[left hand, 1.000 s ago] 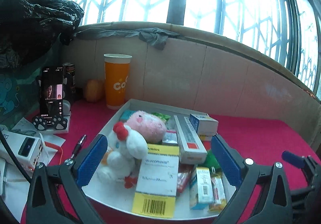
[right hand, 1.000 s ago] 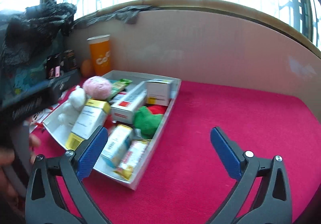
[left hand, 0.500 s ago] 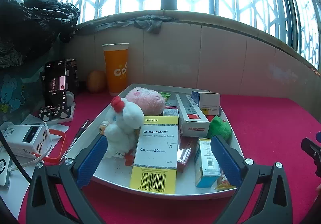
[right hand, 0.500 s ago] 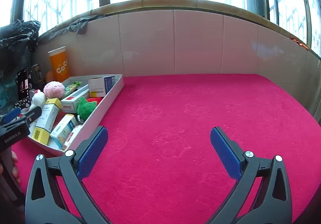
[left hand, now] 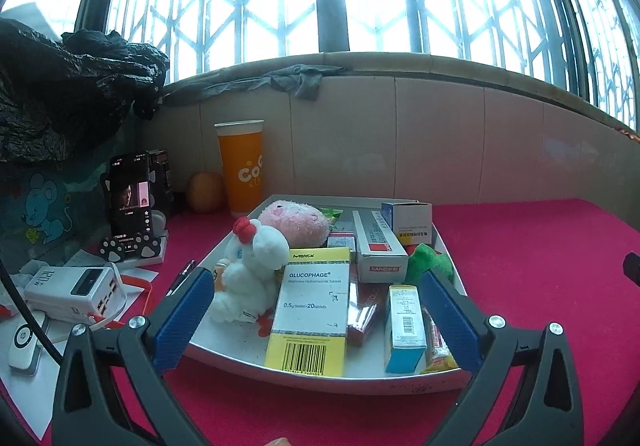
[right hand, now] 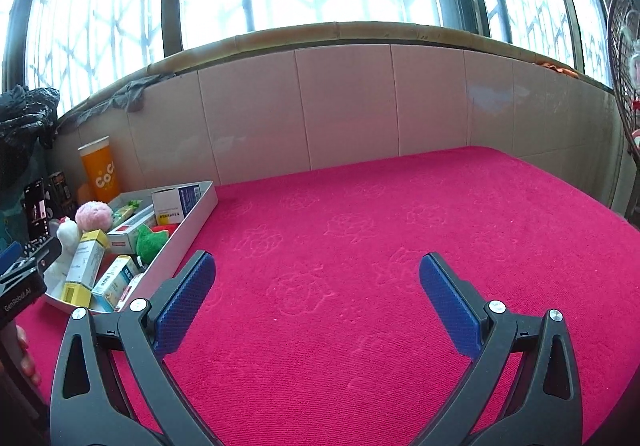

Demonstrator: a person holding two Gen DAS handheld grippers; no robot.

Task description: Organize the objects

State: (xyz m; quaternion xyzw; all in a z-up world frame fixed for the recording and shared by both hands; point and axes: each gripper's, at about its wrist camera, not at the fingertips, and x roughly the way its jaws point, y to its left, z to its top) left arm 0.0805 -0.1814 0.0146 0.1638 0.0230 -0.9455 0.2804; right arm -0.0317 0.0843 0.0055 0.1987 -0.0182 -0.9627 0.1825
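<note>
Left wrist view looks straight over a grey tray (left hand: 320,376) that sits on the red tablecloth (left hand: 540,266), with the left gripper (left hand: 316,310) held above its near edge, fingers spread wide and holding nothing. Inside the tray a white plush toy (left hand: 252,270) with a red bow leans against a pink plush toy (left hand: 294,222) behind it. Just beside the white toy lies a Glucophage box (left hand: 310,310), white and yellow, barcode end toward the camera. A long white and red box (left hand: 376,246) lies behind it, and a small white and blue box (left hand: 408,220) stands in the far right corner. A green plush toy (left hand: 430,262) sits against the right wall, and a blue and white carton (left hand: 404,326) lies near the front right, with what looks like a snack packet (left hand: 438,346) beside it (partly hidden by the blue pad).

Left of the tray, on the cloth, stand an orange paper cup (left hand: 242,166), an orange fruit (left hand: 205,191), a phone on a paw-print stand (left hand: 130,202) and a white power bank (left hand: 76,286); a pen (left hand: 182,276) lies near the tray's left wall.

Right wrist view shows the right gripper (right hand: 316,304) over bare red cloth, well apart from the tray at its left, its fingers also wide apart and holding nothing.
</note>
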